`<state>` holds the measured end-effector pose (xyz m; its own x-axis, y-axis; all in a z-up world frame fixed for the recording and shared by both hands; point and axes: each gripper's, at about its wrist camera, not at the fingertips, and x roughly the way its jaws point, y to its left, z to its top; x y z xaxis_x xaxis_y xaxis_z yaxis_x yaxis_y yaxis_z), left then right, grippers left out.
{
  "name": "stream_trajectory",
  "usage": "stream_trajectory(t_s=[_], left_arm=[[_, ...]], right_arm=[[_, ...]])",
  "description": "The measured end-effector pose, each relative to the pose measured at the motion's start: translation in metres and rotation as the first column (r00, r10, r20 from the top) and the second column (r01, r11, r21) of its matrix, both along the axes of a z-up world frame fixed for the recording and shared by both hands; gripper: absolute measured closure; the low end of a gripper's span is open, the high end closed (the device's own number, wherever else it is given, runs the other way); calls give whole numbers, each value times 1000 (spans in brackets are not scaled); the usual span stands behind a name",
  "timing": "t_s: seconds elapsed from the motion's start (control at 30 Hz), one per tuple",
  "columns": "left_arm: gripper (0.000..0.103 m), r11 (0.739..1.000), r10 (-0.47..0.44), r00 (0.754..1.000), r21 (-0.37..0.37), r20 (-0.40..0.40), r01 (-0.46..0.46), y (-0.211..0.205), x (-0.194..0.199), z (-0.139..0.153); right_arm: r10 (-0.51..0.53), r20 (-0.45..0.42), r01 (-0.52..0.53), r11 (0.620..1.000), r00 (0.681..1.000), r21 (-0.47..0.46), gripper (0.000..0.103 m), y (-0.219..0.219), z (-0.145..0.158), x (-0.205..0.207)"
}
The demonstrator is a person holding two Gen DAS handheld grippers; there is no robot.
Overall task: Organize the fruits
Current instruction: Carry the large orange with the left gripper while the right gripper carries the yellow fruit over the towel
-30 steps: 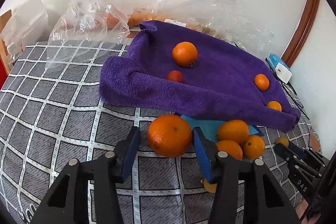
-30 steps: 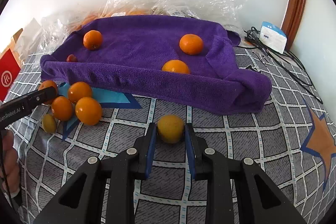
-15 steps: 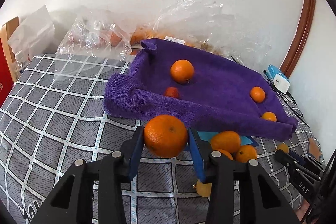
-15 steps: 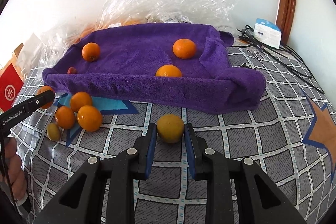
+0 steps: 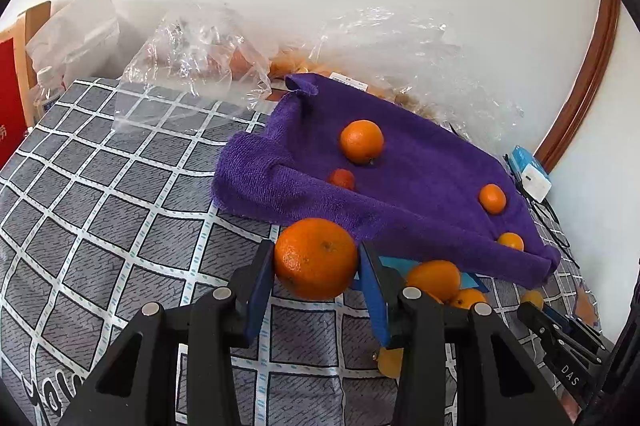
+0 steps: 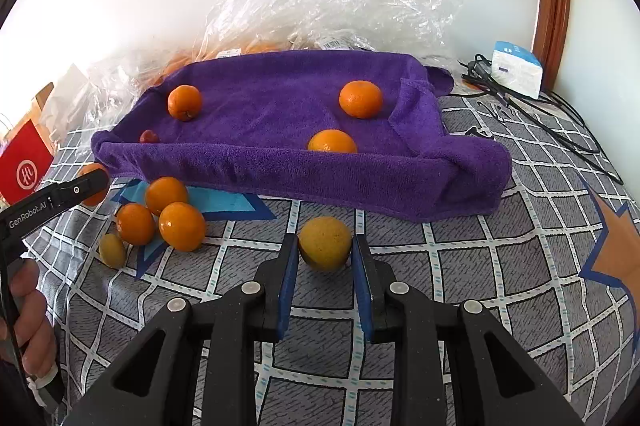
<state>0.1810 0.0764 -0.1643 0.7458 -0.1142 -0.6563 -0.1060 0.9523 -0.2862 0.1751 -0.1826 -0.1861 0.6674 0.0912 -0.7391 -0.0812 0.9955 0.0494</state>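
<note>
On the checked bedsheet, just before the purple towel, our right gripper clamps a yellowish citrus fruit; our left gripper pinches a large orange beside loose oranges.

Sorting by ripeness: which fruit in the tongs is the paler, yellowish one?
The yellowish fruit in the right tongs; the left tongs grip a larger, deep orange fruit.
</note>
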Motion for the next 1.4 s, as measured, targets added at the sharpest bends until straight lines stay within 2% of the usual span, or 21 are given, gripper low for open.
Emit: stream_trajectory(t_s=[0.37,0.57,0.7,0.77,0.97,1.13,1.33,1.4], left_arm=[[63,999,20,999,36,31,-21,-2,-10,12],[63,999,14,999,-52,36,-13,8,-8,32],[63,1000,20,997,-23,70,-19,10,3,51],[63,1000,25,997,-12,70,-25,10,11,58],[63,1000,17,996,-11,89,-17,5,39,73],[63,1000,7,996,15,92,-8,-3,66,70],[63,999,26,997,-23,70,-24,0,80,46],[63,999,34,998,-13,60,-34,2,83,38]], right_arm=[[-14,30,13,999,999,31,76,-9,7,-3],[-7,73,6,1000,997,13,76,-7,30,0],[11,102,-11,1000,995,0,76,-7,44,13],[26,112,-30,999,993,31,76,-9,49,23],[-18,121,13,999,992,46,76,-16,53,51],[-58,133,53,998,989,44,76,-18,56,76],[-67,135,64,998,989,30,76,-10,49,103],[-67,136,65,998,989,21,76,-8,42,105]])
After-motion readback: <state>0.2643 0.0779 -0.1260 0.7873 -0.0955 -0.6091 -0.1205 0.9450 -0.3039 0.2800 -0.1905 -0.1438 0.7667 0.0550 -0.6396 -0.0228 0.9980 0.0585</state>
